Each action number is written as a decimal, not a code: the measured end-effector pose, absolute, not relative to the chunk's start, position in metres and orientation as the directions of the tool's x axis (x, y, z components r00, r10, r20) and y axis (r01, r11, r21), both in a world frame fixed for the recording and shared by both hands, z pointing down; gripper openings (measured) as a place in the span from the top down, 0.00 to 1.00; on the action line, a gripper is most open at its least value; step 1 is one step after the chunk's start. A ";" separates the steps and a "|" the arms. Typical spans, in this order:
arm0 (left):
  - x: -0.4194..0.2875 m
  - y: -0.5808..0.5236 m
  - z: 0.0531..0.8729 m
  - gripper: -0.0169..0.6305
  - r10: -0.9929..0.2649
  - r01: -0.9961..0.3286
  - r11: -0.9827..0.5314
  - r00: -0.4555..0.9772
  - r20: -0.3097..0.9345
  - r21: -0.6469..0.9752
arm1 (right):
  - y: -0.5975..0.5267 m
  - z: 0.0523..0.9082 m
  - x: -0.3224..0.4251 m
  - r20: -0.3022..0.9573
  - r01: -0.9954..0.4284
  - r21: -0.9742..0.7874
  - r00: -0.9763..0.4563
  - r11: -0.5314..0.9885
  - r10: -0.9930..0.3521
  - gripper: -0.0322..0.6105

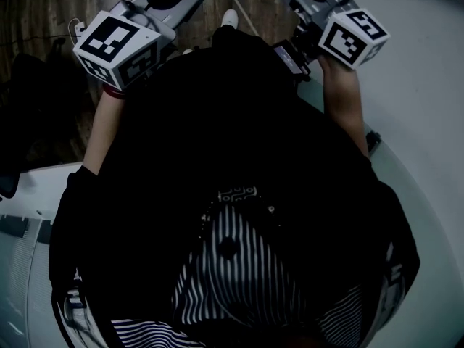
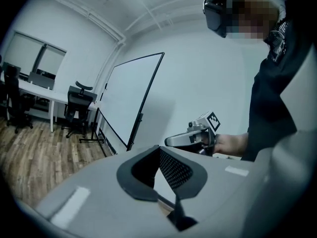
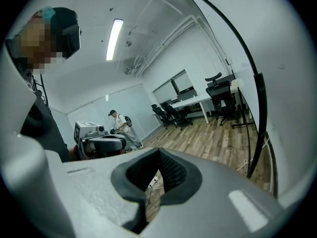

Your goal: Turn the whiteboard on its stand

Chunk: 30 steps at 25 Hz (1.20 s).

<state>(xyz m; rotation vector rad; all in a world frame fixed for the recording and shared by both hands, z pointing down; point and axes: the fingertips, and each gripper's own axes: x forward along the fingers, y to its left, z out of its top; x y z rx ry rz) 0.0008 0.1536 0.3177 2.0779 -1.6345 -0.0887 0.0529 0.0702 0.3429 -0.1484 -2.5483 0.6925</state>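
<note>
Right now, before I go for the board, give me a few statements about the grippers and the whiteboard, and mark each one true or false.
1. The right gripper is shut and empty. True.
2. The left gripper is clamped on the frame of the whiteboard. False: it is shut on nothing and is apart from the whiteboard.
3. The whiteboard stands on a wood-plank floor. True.
4. The face of the whiteboard is full of writing. False: it looks blank.
</note>
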 end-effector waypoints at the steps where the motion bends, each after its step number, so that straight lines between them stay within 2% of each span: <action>1: 0.000 0.155 0.316 0.97 -0.932 -0.893 -0.152 0.273 0.239 0.424 | 0.073 0.341 0.053 0.425 -0.015 -0.505 -0.875 0.863 0.233 0.95; 4: -0.007 0.137 0.303 0.97 -0.944 -0.894 -0.115 0.234 0.234 0.432 | 0.064 0.331 0.045 0.406 0.017 -0.512 -0.876 0.859 0.260 0.95; 10: -0.040 -0.003 0.297 0.97 -0.941 -0.901 -0.050 0.187 0.282 0.430 | -0.061 0.329 0.011 0.392 0.077 -0.531 -0.861 0.844 0.325 0.95; 14: -0.064 -0.062 0.296 0.97 -0.938 -0.898 -0.056 0.197 0.285 0.437 | -0.123 0.333 -0.020 0.372 0.081 -0.534 -0.871 0.842 0.320 0.95; 22: -0.073 -0.113 0.290 0.96 -0.923 -0.861 -0.059 0.240 0.300 0.506 | -0.174 0.322 -0.050 0.351 0.116 -0.546 -0.867 0.829 0.353 0.95; 26: -0.081 -0.114 0.299 0.96 -0.927 -0.846 -0.044 0.233 0.295 0.532 | -0.177 0.327 -0.053 0.337 0.101 -0.558 -0.880 0.824 0.336 0.95; 30: -0.080 -0.126 0.297 0.96 -0.927 -0.839 -0.098 0.273 0.257 0.536 | -0.181 0.322 -0.050 0.346 0.075 -0.535 -0.889 0.841 0.300 0.95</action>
